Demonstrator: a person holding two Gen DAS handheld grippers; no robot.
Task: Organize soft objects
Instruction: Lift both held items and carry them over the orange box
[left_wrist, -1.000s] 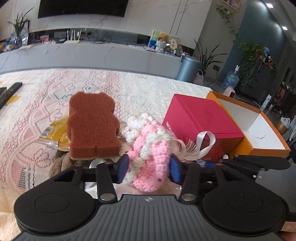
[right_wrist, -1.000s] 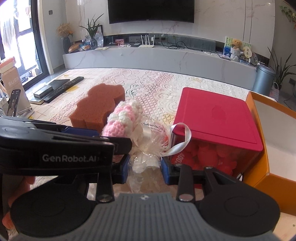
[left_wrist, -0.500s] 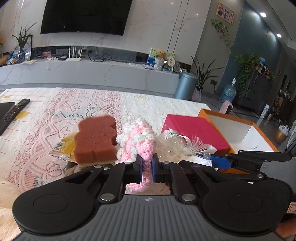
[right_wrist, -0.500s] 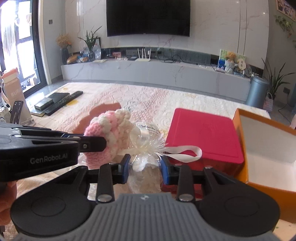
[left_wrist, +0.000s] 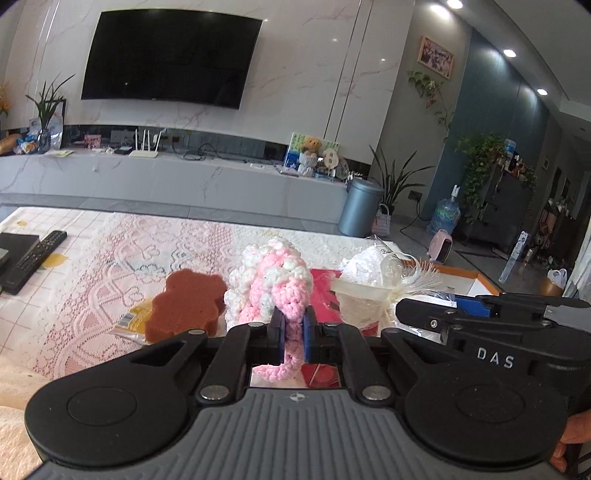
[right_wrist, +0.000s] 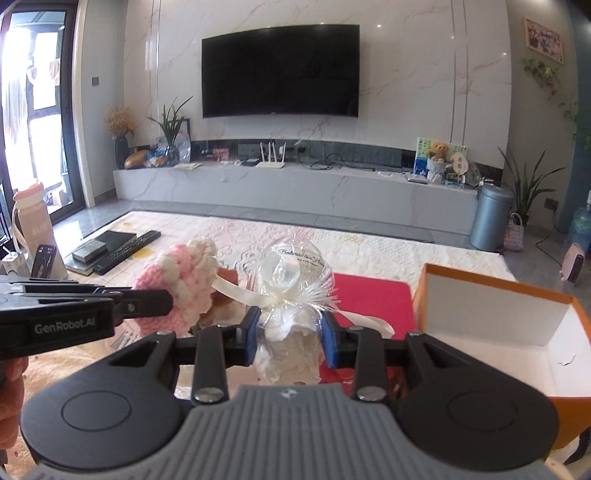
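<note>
Left hand-held gripper pinched the pink-and-white crocheted toy nearly shut, lifted above the lace-covered surface; right hand-held gripper, partly open, clasped the cellophane-wrapped favor, beside the red box and brown sponge

Crocheted toy: pink-and-white yarn, knobbly, matt. Wrapped bundle: clear glossy cellophane, satin ribbon, white crinkled filling. Bear-shaped sponge: brown, porous, matt. Tablecloth: pink lace, embossed. Orange box: smooth card, white matt lining. Red box: smooth lid. Gripper bodies were matt black plastic.
</note>
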